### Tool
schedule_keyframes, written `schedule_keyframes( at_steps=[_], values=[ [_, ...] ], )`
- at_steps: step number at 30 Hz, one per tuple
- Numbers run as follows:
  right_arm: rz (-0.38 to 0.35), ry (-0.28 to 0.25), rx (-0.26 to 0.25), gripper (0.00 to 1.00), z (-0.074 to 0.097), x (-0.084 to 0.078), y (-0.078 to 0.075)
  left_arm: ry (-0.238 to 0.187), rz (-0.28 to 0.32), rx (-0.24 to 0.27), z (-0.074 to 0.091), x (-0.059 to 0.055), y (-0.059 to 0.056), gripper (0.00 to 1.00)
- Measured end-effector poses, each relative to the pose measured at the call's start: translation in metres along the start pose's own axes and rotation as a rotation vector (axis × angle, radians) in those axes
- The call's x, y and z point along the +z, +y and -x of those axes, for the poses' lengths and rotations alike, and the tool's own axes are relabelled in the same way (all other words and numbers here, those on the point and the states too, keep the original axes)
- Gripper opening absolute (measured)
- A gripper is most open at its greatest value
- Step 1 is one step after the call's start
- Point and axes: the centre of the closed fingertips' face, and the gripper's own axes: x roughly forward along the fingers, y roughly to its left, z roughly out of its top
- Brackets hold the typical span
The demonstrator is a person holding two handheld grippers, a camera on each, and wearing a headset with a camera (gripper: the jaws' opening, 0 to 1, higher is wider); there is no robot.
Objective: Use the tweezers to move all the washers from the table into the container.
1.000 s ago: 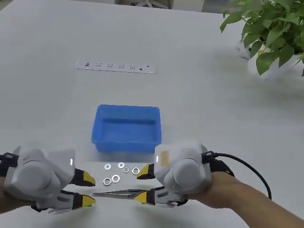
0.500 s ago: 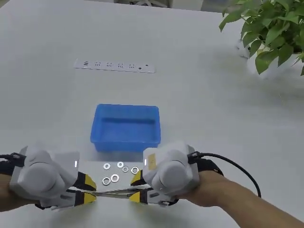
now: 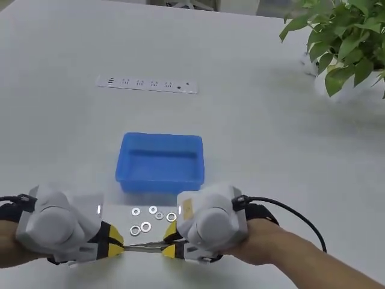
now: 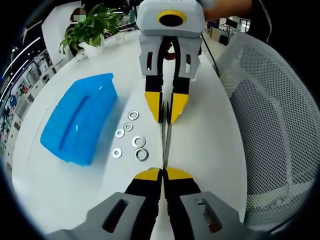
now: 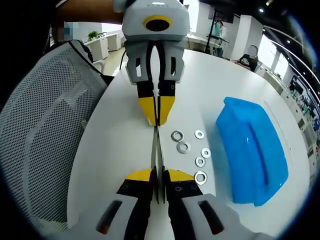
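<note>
- left gripper (image 3: 114, 245), right gripper (image 3: 170, 242): both clamped on thin metal tweezers (image 3: 143, 245).
- small steel washers (image 3: 145, 226) at their 12 o'clock, short of blue plastic container (image 3: 159, 176).
- light, slippery I reckon; nip a rim.

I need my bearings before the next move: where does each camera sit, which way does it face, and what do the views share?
Head view: on the headset, looking forward and down at the table; left gripper, right gripper and a forearm show at the bottom.
Left gripper view: on the left gripper, looking along its shut jaws straight at the right gripper.
Right gripper view: on the right gripper, facing back at the left gripper.
Shared by all three: tweezers held at both ends, washers, blue container.
</note>
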Motion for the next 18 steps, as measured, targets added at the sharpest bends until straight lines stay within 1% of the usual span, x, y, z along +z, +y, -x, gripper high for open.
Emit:
schedule_keyframes(
  at_steps=[10, 13, 18],
  values=[
    [0.016, 0.005, 0.002, 0.12, 0.000, 0.000, 0.001, -0.002, -0.003, -0.002, 0.007, 0.004, -0.003, 0.06],
    [0.009, 0.000, 0.003, 0.12, 0.000, 0.001, 0.001, 0.006, -0.013, 0.002, 0.010, 0.006, -0.004, 0.05],
    [-0.001, -0.008, 0.001, 0.12, 0.002, 0.002, 0.001, 0.003, -0.019, 0.007, 0.015, 0.011, -0.003, 0.05]
  ],
)
